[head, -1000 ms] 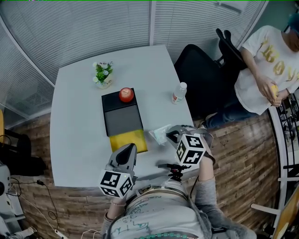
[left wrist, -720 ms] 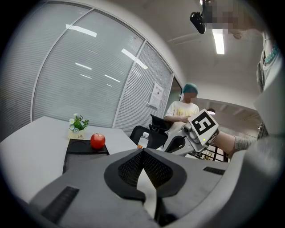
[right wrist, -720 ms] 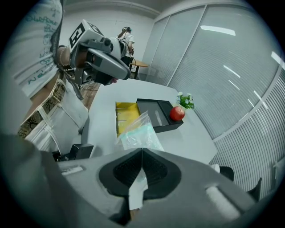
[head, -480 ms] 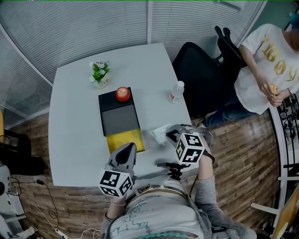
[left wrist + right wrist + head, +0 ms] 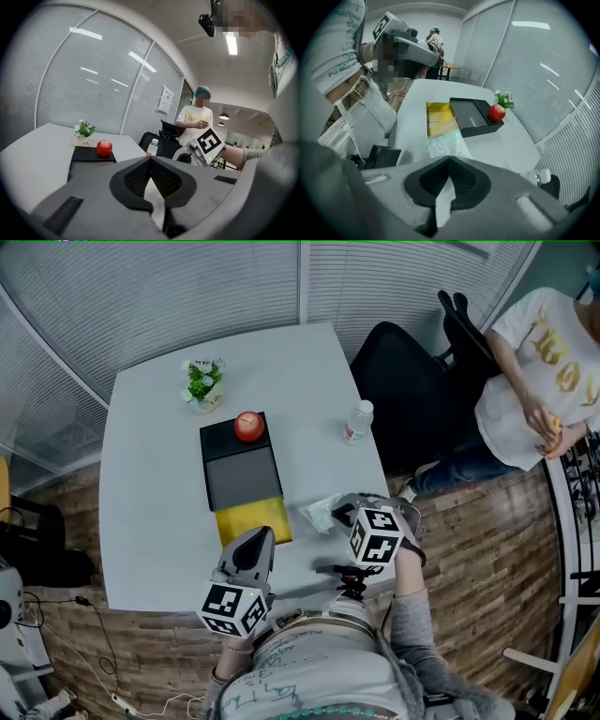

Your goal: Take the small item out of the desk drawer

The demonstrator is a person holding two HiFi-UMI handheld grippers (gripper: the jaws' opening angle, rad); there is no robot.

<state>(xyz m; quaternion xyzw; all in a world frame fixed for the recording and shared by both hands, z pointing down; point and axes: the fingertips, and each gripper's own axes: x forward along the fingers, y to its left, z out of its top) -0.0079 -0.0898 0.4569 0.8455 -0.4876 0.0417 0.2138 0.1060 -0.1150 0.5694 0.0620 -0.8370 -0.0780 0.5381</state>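
Note:
A black drawer unit (image 5: 242,470) stands on the white table (image 5: 150,521), and its yellow drawer (image 5: 255,519) is pulled out toward me. A clear plastic bag (image 5: 323,512) with something pale green in it lies on the table to the right of the drawer. In the right gripper view the bag (image 5: 445,140) sits just beyond the jaw tips. My right gripper (image 5: 343,514) is shut right beside the bag, and I see nothing between its pads. My left gripper (image 5: 255,538) hovers near the drawer's front edge, shut and empty.
A red apple (image 5: 248,427) rests on top of the drawer unit. A small potted plant (image 5: 204,382) and a water bottle (image 5: 357,422) stand farther back. A black office chair (image 5: 412,381) and a seated person (image 5: 534,362) are to the right of the table.
The head view has shifted slightly. Both grippers and the bag stay about where they were.

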